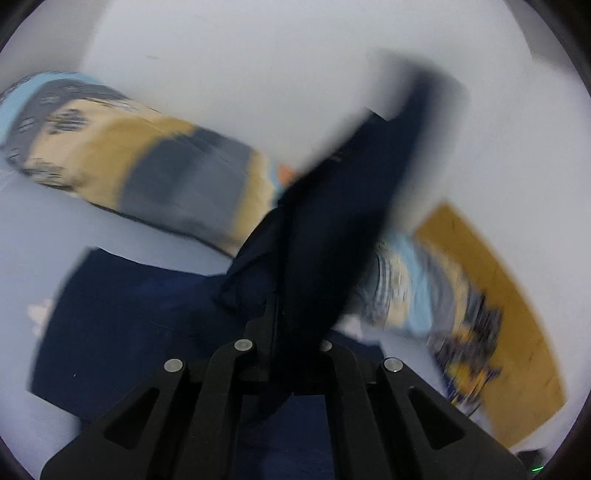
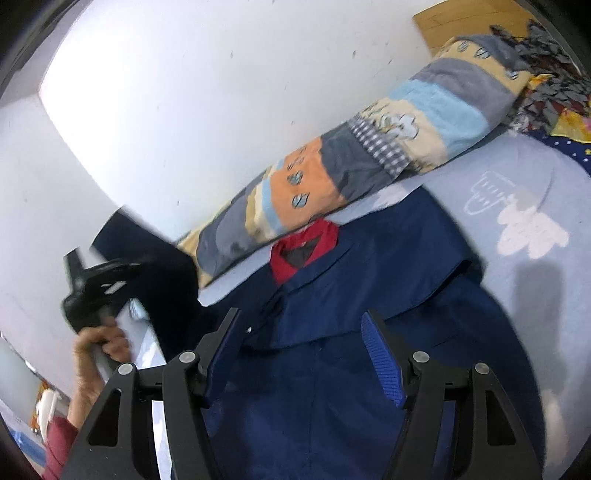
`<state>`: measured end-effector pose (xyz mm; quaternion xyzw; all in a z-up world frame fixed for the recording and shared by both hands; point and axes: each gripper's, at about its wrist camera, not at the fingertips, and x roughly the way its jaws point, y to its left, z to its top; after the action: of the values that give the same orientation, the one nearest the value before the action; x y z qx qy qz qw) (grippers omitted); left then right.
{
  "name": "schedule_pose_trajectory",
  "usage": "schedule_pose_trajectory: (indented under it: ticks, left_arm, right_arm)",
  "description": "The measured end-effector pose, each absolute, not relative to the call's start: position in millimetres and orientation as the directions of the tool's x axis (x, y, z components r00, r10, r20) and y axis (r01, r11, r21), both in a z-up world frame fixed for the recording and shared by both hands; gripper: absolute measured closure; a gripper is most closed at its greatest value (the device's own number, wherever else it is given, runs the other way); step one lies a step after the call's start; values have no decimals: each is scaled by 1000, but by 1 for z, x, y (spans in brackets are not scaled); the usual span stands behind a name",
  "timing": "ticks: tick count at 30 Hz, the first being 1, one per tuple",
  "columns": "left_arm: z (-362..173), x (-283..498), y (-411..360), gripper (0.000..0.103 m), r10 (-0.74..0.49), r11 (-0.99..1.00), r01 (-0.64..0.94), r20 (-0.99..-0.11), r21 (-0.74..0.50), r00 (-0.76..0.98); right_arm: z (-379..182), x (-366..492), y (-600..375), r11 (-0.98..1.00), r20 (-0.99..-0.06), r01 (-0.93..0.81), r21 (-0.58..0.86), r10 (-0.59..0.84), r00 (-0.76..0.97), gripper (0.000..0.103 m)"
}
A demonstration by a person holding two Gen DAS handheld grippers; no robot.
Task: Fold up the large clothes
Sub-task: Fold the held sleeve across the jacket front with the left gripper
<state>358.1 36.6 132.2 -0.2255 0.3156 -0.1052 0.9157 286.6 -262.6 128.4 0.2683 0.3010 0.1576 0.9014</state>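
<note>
A navy jacket [image 2: 332,295] with a red collar lining [image 2: 303,247] lies spread on the light blue bed sheet [image 2: 524,177]. My right gripper [image 2: 301,317] hovers open just above its chest, with nothing between the blue pads [image 2: 384,362]. At the left of that view a hand [image 2: 99,343] holds my left gripper [image 2: 92,288] raised, with dark cloth [image 2: 155,266] trailing from it. In the blurred left wrist view, my left gripper [image 1: 286,317] is shut on a lifted fold of the navy jacket [image 1: 351,206]. The rest of the jacket [image 1: 110,325] lies below on the bed.
A long striped pillow [image 2: 369,155] lies against the white wall [image 2: 184,110] behind the collar, and shows too as the pillow [image 1: 147,166] in the left wrist view. A patterned quilt [image 2: 554,92] and a wooden headboard [image 2: 461,18] are at the far right.
</note>
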Motion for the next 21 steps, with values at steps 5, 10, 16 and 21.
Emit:
schedule_pose_trajectory:
  ticks: [5,10,16,21]
  left_arm:
    - [51,384,-107,87,-217,974,92,-731,-207,647]
    - [-8,376,-170,51,-213,973,181,-844,-140,492]
    - [30,337,-162,29,-354,923,330,-767,-196,536]
    - [50,345,-77,25,-153,985,161,-761,-64,631]
  right_arm:
    - [134,283,-292,788,-419,-96,608,422,804,35]
    - [135,286,-302,781,-413,-90,619,421,808,35]
    - [136,280,-318,777,-398,-58,627,383,834,34]
    - [127,286,-320,774,-437,-26,633,384,814,34]
